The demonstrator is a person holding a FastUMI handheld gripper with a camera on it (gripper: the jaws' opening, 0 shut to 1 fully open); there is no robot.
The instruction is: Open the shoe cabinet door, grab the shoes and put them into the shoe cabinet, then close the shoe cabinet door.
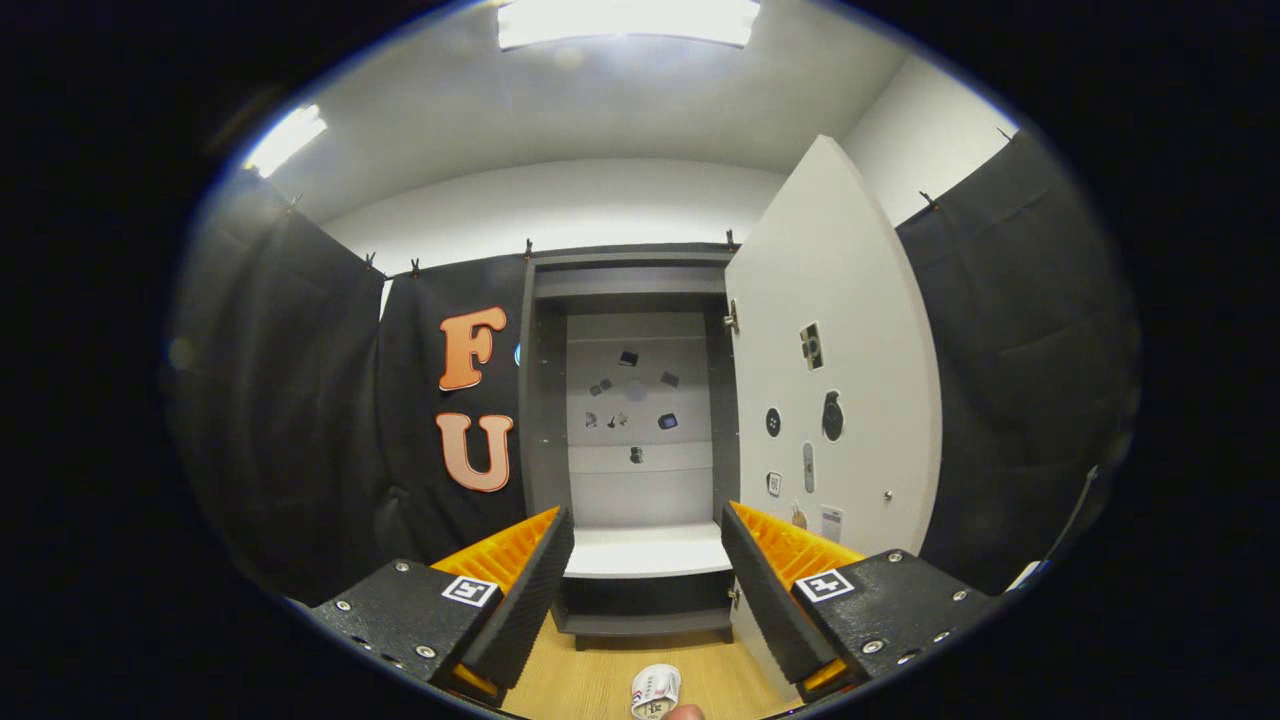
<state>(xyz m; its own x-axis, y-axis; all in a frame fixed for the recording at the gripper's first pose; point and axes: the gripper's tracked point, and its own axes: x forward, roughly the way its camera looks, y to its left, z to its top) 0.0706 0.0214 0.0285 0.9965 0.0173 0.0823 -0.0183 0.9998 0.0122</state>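
The shoe cabinet [640,420] stands straight ahead beyond my fingers, dark grey with a pale back panel. Its door [835,380] is swung wide open to the right, its inner face turned toward me with small stickers on it. A white shelf [648,552] sits low inside the cabinet with nothing on it. A white shoe [655,692] lies on the wooden floor just below and between my fingers, partly cut off. My gripper [648,580] is open, with nothing held between the fingers.
Black cloth walls close in the booth left [290,400] and right [1010,380] of the cabinet. The wooden floor [600,675] runs from the cabinet's base toward me. Small dark objects are fixed to the cabinet's back panel [635,400].
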